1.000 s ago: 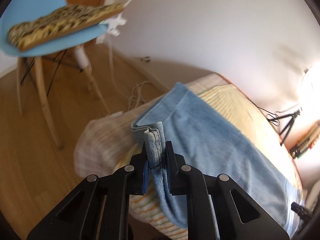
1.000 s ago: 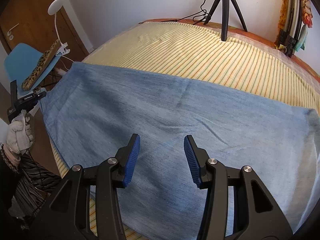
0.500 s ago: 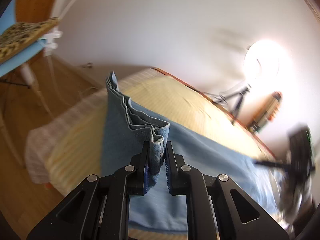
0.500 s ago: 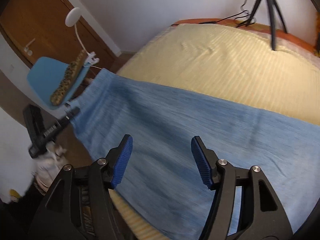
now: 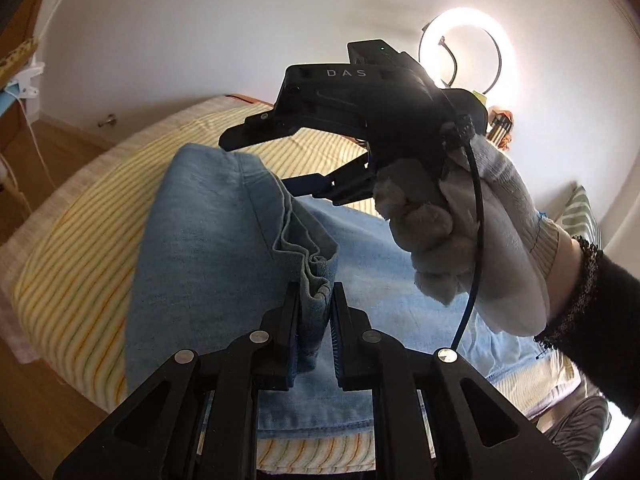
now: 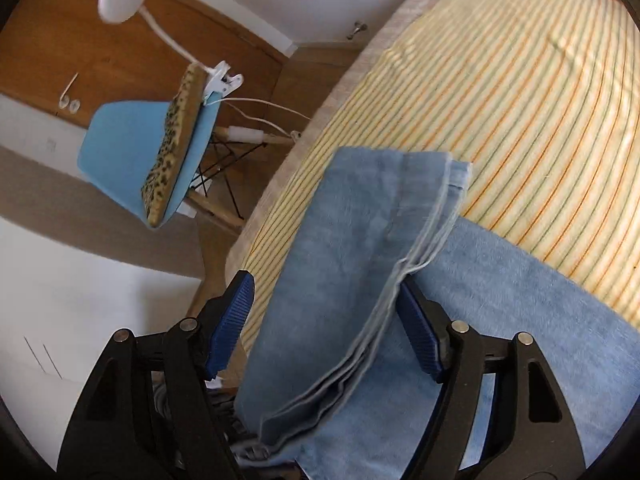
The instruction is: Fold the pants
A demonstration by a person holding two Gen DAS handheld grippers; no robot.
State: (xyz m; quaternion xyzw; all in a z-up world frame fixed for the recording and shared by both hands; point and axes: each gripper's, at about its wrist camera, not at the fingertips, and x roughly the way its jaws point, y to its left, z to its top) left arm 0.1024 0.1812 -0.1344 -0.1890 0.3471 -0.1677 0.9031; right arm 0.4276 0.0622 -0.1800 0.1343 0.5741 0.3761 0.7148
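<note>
1. Right hand in a pale knit glove (image 5: 480, 232) is raised above the light-blue denim pants (image 5: 208, 264), fingers wrapped round the black two-finger right gripper (image 6: 326, 328), which points twd the far edge of the pants.
2. Left hand is out of view; pants' far end is cut off by the frame edge, and the layers bunch at the hem so the count can't be told.
3. Black left gripper (image 5: 314, 328) is clamped on the pants' stacked hem, lifted & carried over the rest of the pants, which lie on the yellow striped bed sheet (image 6: 520, 100).
4. Right gripper's jaws are spread wide, blue pads either side of the folded-over hem; contact unclear.
</note>
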